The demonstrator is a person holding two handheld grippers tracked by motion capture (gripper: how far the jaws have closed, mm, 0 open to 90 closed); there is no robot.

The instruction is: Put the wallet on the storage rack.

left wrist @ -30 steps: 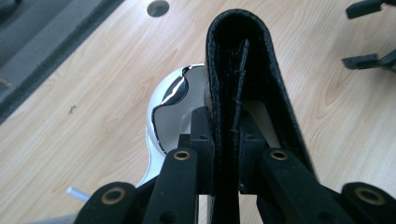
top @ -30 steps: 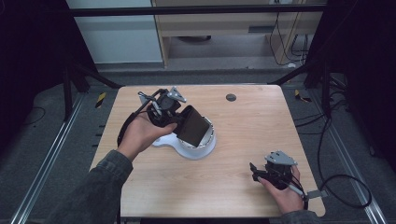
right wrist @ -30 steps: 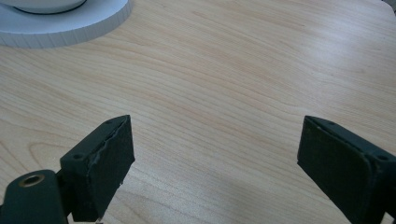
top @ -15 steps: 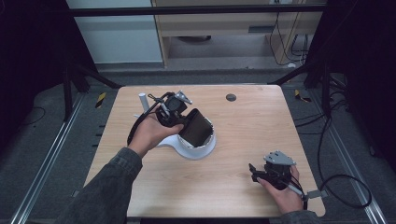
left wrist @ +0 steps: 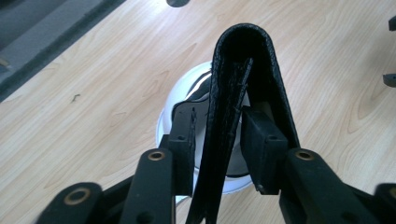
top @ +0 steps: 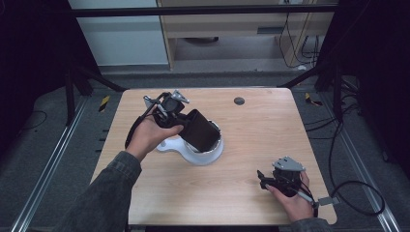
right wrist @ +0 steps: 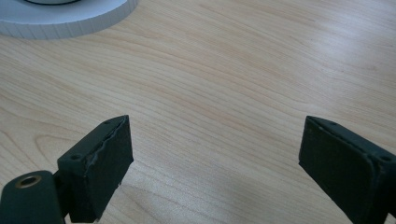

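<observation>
A folded black leather wallet [top: 200, 129] hangs tilted over a white round base [top: 210, 155] in the middle of the table. My left gripper [top: 186, 123] is shut on it. In the left gripper view the two jaws clamp the wallet [left wrist: 243, 60] from both sides, fold edge pointing away, and the white base [left wrist: 187, 84] lies below. Whether the wallet touches the base I cannot tell. My right gripper [top: 263, 178] rests near the table's front right, open, with bare wood between its jaws [right wrist: 215, 154].
The wooden table [top: 261, 130] has a small dark round disc [top: 239, 101] near its far edge. The white base's rim [right wrist: 70, 18] lies beyond the right gripper. Dark frame posts and cables stand around the table.
The left hand and forearm have shifted slightly while the wallet stays over the white base. The right gripper has not moved.
</observation>
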